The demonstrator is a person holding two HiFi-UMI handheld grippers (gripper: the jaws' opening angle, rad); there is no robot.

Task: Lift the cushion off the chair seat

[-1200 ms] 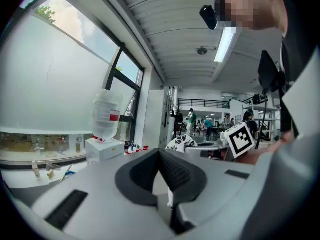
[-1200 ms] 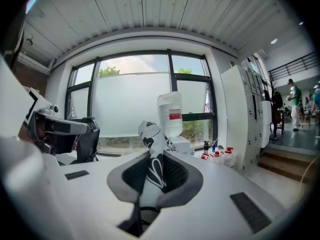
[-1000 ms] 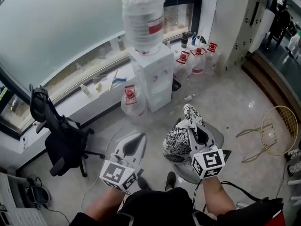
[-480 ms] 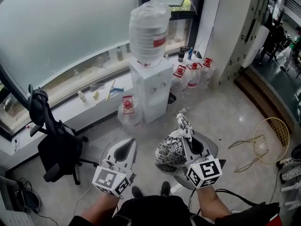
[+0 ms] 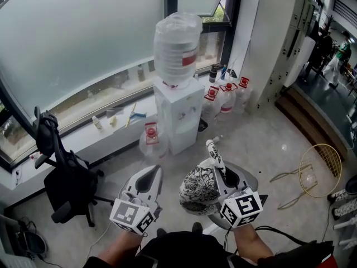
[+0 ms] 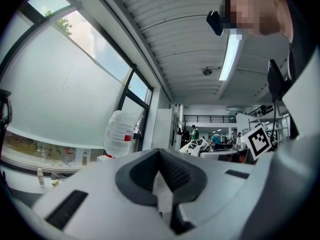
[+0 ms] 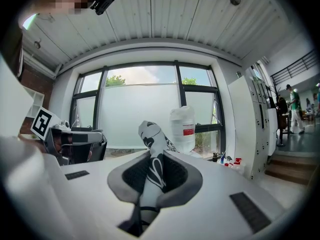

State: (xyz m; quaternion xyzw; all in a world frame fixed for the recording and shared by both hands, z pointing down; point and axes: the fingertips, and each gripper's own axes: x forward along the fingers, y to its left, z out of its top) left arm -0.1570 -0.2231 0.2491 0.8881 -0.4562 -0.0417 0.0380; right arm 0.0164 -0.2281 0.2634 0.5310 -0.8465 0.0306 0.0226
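Right claw [image 5: 218, 169] clenched on the edge of the patterned cushion [image 5: 198, 190]. Cushion hangs from it over the grey chair seat [image 5: 249, 177]. Left claw [image 5: 149, 178] closed, empty, just beside the cushion.

Water dispenser [image 5: 178, 113] is set on the floor at ctr, w/ the window ledge [image 5: 83, 133] behind it. A large bottle [image 5: 177, 41] is seated on its top. Spare bottles [image 5: 226, 96] are grouped at its R side, and one more bottle [image 5: 150, 138] at its front-L corner. Office chair [image 5: 64, 177] is placed far L, by the ledge. Nearer the person, the cushion [image 5: 199, 190] is held over the chair seat [image 5: 248, 177], pinched btwn the right gripper [image 5: 220, 169] jaws. The left gripper [image 5: 152, 176] is found just L of it, apart. A wire frame [image 5: 319, 163] is seen on the floor far R.
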